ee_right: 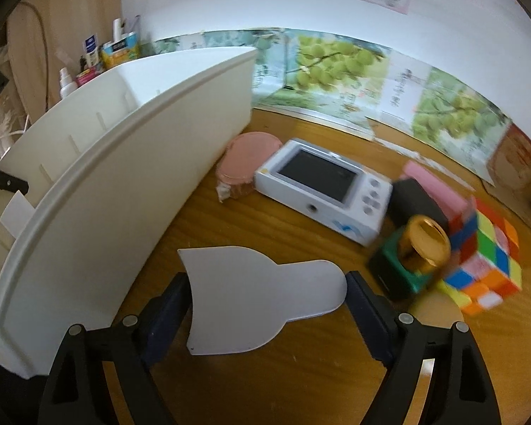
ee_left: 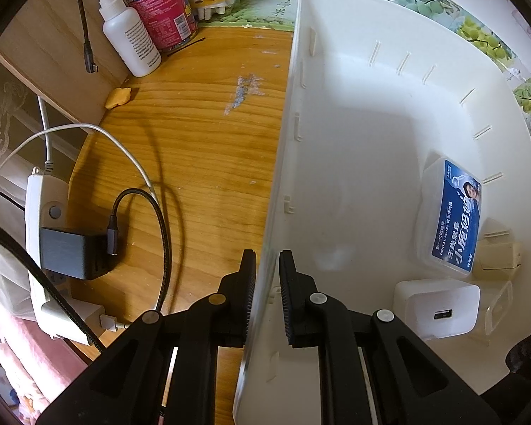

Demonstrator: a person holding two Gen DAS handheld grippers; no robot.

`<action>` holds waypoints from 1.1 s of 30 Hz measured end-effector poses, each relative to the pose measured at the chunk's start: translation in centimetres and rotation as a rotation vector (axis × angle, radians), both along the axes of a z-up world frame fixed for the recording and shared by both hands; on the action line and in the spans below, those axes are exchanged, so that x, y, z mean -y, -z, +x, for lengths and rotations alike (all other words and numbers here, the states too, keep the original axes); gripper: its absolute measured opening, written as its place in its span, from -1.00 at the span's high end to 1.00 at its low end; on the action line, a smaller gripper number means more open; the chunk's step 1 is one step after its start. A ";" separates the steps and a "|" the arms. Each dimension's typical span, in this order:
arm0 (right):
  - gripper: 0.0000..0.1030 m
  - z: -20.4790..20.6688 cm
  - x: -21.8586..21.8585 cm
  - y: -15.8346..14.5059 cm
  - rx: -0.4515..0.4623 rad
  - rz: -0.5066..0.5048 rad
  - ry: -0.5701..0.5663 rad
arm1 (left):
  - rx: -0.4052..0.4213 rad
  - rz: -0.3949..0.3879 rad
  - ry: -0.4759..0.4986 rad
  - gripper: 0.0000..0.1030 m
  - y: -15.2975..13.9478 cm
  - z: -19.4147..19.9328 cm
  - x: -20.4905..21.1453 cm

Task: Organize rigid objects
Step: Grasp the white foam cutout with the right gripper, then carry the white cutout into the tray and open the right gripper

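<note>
My left tongs [ee_left: 267, 297] pinch the near wall of the white plastic organiser bin [ee_left: 354, 134], steadying it. My right tongs [ee_right: 267, 313], spread wide, carry a flat white plastic divider [ee_right: 262, 294] above the tabletop [ee_right: 301, 372]; next, slot it into the bin's ribs

White divider plate [ee_right: 262, 294] between the right gripper [ee_right: 267, 310] fingers at lower centre, white bin [ee_right: 99, 191] at left, camera [ee_right: 322, 191] centre, colourful cube [ee_right: 485, 258] right

One bin [ee_left: 336, 141], two chargers [ee_left: 439, 310]
</note>
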State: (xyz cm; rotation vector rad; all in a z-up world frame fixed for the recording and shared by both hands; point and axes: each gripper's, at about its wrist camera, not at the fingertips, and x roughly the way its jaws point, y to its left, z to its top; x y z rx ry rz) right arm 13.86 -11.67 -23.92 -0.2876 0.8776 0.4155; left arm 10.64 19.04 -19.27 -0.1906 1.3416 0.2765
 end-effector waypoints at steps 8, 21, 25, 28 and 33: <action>-0.66 -2.2 2.6 -1.9 0.026 0.036 0.130 | 0.007 -0.012 0.006 0.72 -0.1 -0.1 -0.1; -0.66 -6.0 3.7 -7.3 0.156 0.112 0.218 | 0.017 -0.008 0.024 0.72 -0.4 -0.6 0.1; -0.66 -6.5 3.0 -9.0 0.196 0.136 0.199 | 0.019 -0.010 0.025 0.72 -0.4 -0.8 0.1; -0.66 -6.8 2.2 -10.1 0.221 0.155 0.176 | 0.019 -0.009 0.027 0.72 -0.5 -0.8 0.1; -0.66 -7.0 0.4 -11.4 0.247 0.178 0.118 | 0.020 -0.011 0.026 0.72 -0.4 -0.8 0.1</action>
